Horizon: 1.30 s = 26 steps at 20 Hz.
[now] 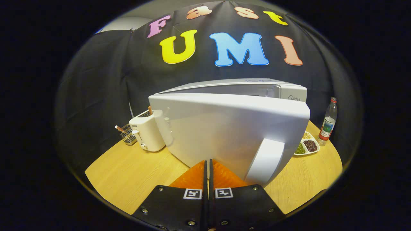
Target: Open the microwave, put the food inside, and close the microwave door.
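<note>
The gripper (207,164) has its two fingers pressed together with only a thin slit between them and nothing held, their tips right up against the lower edge of the microwave door (224,128). That door is white and swung partly ajar — its outer face is turned toward the fingers, and its tall handle (266,160) stands just beside the fingers on their right. Behind the door sits the microwave (257,88) body on the wooden table (128,176). To the left of the door stand a white toaster (147,131) and, beyond it, a wire basket (127,134). On the far right — past the handle — lie a divided dish of beans (306,146) and an upright bottle (328,122); the food cannot be made out.
</note>
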Available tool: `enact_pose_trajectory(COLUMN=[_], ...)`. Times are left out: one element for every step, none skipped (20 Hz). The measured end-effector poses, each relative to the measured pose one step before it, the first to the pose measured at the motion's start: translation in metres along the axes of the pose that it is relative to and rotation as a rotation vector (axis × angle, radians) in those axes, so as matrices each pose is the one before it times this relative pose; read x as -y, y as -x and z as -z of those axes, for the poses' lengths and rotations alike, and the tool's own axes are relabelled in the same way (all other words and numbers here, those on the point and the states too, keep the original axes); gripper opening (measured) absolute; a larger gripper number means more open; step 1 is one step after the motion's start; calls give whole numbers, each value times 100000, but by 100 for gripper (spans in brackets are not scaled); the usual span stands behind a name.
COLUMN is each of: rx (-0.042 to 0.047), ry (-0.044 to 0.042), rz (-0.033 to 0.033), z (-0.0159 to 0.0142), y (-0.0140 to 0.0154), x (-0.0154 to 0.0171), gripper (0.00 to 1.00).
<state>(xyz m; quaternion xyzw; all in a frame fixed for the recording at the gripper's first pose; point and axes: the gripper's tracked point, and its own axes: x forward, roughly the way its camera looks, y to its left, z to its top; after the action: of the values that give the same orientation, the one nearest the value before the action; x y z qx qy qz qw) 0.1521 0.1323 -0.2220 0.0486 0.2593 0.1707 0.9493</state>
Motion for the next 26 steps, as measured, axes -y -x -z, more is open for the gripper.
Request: enact_pose_trajectory(rx=[118,156,665,533,494,381,234,290,331,472,886,741,615,225,-774,-116,-15,191,912,749,479,-1590,270,356,1410,2133], ry=[-18,-215,436,708,405,37,-392,-587,-502,-99,355,459,520,189,-737,1064,2095,899,575,-400,-122,-1617,875,668,-877,-880], rz=[208,496,985,1414,1242,609,491,520,875,1022,1381,882,1100,546,-862,-462,683,678,1847,913,1626,-39,8,1497,-61,258], z=[-268,-331,-287,-314,-192,-313,-188,-381,-171,-307,-334,-401,-310,-231,313,243,180,-7,-230,-135,-358,403,-148,-257,-654,-908], y=[-508,-539,-652,-597,-632,-616,-583,-585,-474,-426,-495,-436,-516,-359,-136,-75,-109,-66,-225,-220,-186,-64,186,342,815,1017], x=[489,380,583,568,528,364,314,394,237,300,374,197,313,186,-178,-191,60,49,405,63,478,-113,-213,222,49,-16], gripper=[1,1,1,1,1,1,1,1,1,1,1,1,1,1,1,0,1,1,1,1,0,1,1,1,1,1])
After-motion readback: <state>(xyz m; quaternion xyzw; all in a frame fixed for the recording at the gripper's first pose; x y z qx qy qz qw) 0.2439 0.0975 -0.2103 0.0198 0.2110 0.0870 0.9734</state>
